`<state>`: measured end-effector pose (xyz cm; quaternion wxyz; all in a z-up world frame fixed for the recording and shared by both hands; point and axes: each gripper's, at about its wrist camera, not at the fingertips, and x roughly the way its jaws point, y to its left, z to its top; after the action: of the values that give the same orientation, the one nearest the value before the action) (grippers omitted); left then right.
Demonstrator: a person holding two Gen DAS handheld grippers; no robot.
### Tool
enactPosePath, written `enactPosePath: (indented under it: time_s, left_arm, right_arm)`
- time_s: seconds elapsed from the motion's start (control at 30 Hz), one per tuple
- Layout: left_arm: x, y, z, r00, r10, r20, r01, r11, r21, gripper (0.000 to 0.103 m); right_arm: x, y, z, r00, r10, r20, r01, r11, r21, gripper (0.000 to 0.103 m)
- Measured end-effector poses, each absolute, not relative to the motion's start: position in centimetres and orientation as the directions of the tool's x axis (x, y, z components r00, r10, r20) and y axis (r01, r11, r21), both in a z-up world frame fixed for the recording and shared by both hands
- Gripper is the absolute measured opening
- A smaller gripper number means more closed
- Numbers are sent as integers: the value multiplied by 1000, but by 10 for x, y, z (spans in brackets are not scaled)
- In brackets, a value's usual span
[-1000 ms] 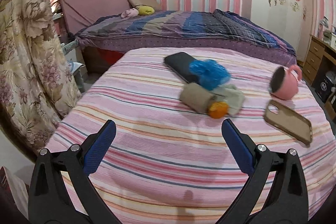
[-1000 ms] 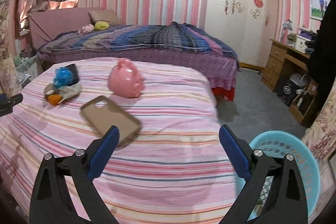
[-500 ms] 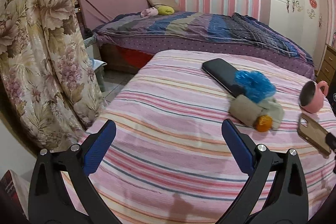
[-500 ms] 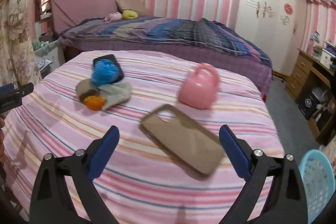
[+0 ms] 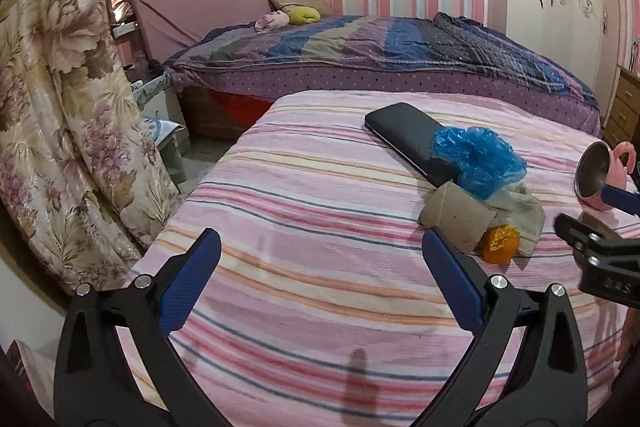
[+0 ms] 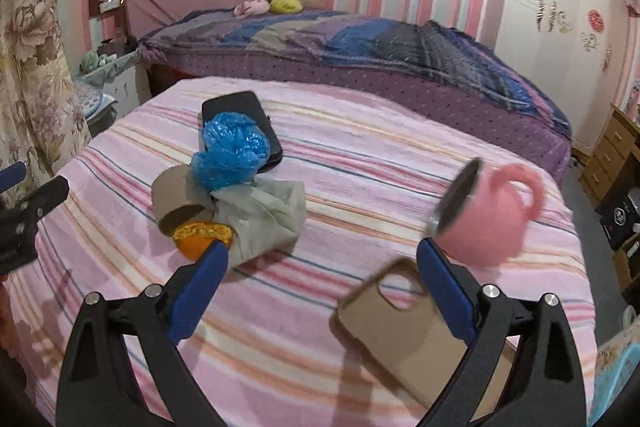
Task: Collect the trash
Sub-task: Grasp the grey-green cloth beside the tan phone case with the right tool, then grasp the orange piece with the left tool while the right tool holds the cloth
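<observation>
A pile of trash lies on the pink striped bed [image 6: 360, 163]: a crumpled blue plastic bag [image 6: 230, 151], a cardboard roll [image 6: 174, 199], an orange wrapper [image 6: 202, 237] and a grey-green crumpled cloth [image 6: 264, 217]. The pile shows in the left wrist view too: blue bag [image 5: 478, 159], roll [image 5: 454, 217], orange wrapper [image 5: 498, 243]. My right gripper [image 6: 320, 263] is open and empty, just short of the pile, its left finger close to the orange wrapper. My left gripper [image 5: 320, 255] is open and empty, to the left of the pile.
A black case [image 6: 240, 111] lies under the blue bag. A pink mug [image 6: 492, 215] lies on its side at the right. A tan phone case [image 6: 396, 323] lies in front of it. A blue basket [image 6: 616, 383] sits at the bed's right edge. A floral curtain [image 5: 60, 107] hangs at the left.
Both grippers swung left. The right one moved from the basket and phone case toward the trash pile, which now sits close ahead. The left view now has the pile at its right.
</observation>
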<state>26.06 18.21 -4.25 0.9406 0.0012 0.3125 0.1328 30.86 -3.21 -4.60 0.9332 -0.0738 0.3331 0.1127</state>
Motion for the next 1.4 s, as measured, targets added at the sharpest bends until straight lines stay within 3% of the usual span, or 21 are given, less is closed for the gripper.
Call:
enactPosePath:
  time_s: [0.33, 0.37, 0.47, 0.57, 0.83, 1.3, 1.4]
  left_arm:
    - [276, 182, -51, 746, 234, -623, -270, 962, 39, 97]
    - [277, 181, -52, 744, 233, -626, -269, 962, 39, 97]
    - [280, 178, -54, 739, 228, -633, -268, 963, 35, 97]
    - [281, 175, -55, 738, 218, -639, -262, 965, 26, 97]
    - [285, 159, -56, 739, 175, -650, -226, 974, 5, 97]
    - [296, 92, -73, 728, 37, -684, -76, 997, -28, 97]
    - [301, 83, -81, 709, 17, -705, -53, 998, -29, 87]
  right_arm:
    - [358, -13, -76, 603, 305, -737, -407, 912, 44, 50]
    - [358, -14, -76, 603, 307, -736, -409, 912, 46, 41]
    - [354, -21, -72, 623, 333, -708, -416, 907, 60, 27]
    - [342, -33, -61, 665, 322, -673, -401, 915, 42, 20]
    - [290, -94, -38, 776, 230, -587, -276, 961, 12, 17]
    - [251, -187, -33, 781, 122, -613, -124, 992, 39, 17]
    - [245, -198, -33, 786, 131, -604, -131, 990, 44, 17]
